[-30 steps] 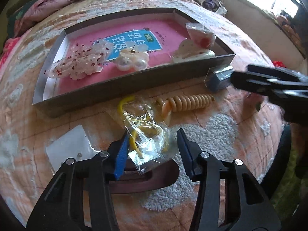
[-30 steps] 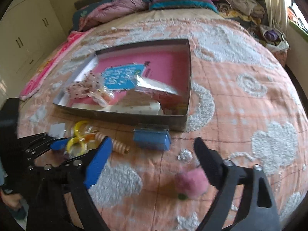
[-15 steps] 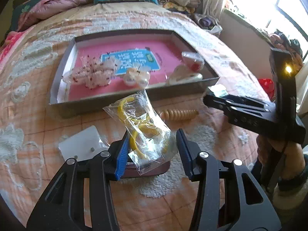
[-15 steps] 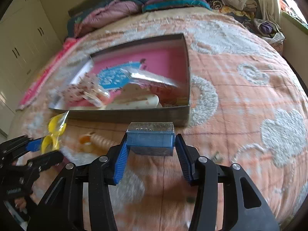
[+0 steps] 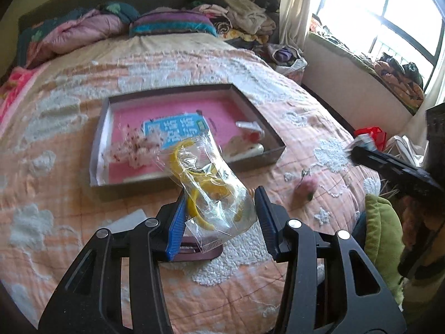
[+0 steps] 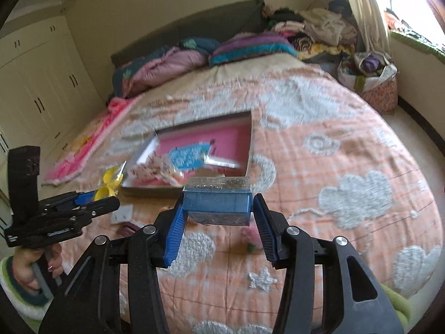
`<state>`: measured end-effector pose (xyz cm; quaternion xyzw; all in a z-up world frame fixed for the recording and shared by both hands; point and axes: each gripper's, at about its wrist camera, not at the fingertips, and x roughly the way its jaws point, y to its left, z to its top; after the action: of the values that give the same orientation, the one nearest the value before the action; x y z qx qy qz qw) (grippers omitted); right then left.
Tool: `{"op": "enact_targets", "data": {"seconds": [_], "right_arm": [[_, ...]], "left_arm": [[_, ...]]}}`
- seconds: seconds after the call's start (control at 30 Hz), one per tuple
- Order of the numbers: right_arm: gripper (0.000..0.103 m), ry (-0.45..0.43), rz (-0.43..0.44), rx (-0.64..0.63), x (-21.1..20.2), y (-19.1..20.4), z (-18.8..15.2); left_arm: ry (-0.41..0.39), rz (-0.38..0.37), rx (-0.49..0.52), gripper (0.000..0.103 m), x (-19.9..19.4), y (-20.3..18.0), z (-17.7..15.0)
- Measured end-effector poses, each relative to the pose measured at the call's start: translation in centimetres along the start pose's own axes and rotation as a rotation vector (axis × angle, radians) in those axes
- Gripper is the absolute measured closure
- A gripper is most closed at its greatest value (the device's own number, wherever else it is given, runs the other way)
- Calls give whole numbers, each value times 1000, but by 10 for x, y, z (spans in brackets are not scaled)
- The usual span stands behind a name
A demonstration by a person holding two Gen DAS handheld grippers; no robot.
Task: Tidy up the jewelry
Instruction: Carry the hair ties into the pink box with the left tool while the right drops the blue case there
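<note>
My left gripper [image 5: 219, 211] is shut on a clear plastic bag of yellow hoops [image 5: 211, 186] and holds it up above the bed. It also shows in the right wrist view [image 6: 109, 185]. My right gripper [image 6: 217, 214] is shut on a small blue box with a clear lid [image 6: 218, 200], lifted above the bedspread. The shallow grey box with a pink floor [image 5: 244, 97] lies on the bed ahead and holds several bagged pieces. It shows in the right wrist view too [image 6: 249, 142].
A pink fluffy piece [image 5: 306, 188] and a white card [image 5: 128, 220] lie on the orange bedspread in front of the box. A dark red item [image 5: 192, 252] lies under the left gripper. Piled bedding [image 5: 167, 25] fills the bed's head. The right bed edge [image 5: 370, 172] is close.
Both grippers have risen and pulled back from the bed. The left lifted the bag of yellow hoops off the bedspread. The right closed on the blue box and lifted it.
</note>
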<state>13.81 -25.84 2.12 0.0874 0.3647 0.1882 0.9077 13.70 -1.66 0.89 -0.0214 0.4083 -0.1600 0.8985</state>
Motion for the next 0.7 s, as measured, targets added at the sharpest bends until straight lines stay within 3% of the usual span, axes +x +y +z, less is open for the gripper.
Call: {"op": "enact_targets", "data": {"seconds": [0.37, 0.7], "right_arm": [[57, -133, 11, -16, -44, 7, 29], [57, -148, 29, -67, -33, 25, 62]], "left_arm": [[-69, 27, 27, 65, -19, 1, 33], [-116, 50, 55, 65, -21, 1, 69]]}}
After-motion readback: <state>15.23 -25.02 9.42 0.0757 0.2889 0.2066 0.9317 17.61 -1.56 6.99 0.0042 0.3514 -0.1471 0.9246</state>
